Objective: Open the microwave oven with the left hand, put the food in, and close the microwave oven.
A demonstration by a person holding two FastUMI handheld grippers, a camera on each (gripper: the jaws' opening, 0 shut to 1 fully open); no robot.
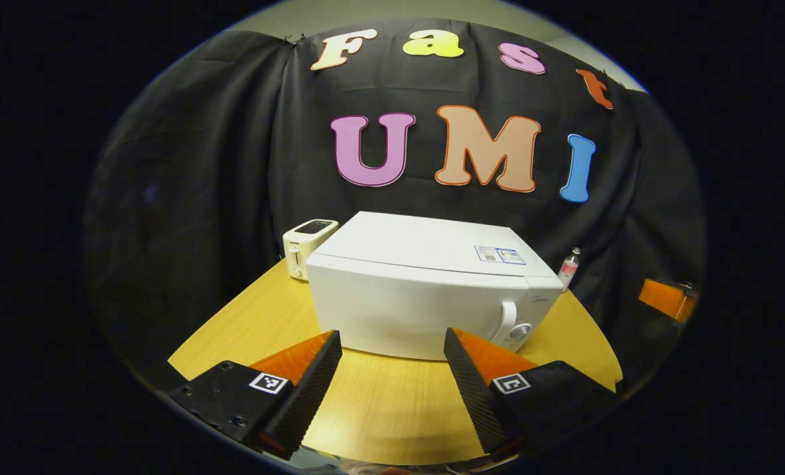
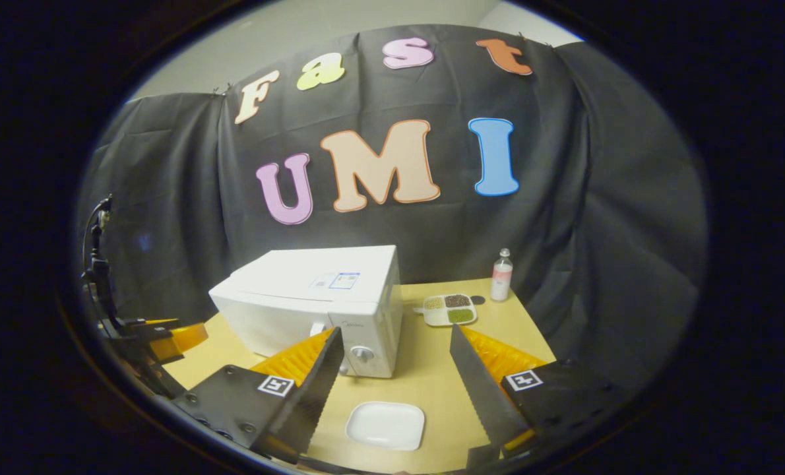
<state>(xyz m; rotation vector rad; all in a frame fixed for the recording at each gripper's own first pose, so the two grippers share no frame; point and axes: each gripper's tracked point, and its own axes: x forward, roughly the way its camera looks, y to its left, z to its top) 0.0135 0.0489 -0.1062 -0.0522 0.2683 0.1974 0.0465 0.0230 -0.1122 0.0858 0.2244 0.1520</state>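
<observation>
White tray (image 2: 450,309) holds three food portions.

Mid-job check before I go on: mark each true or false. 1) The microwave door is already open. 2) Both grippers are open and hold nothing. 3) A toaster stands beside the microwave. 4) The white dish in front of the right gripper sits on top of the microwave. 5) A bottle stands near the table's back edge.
1) False. The microwave door is shut.
2) True. The left gripper and right gripper have their jaws apart, with nothing between them.
3) True. The toaster stands on the table next to it.
4) False. The white dish lies on the table.
5) True. The bottle stands there, near the compartment tray.
</observation>
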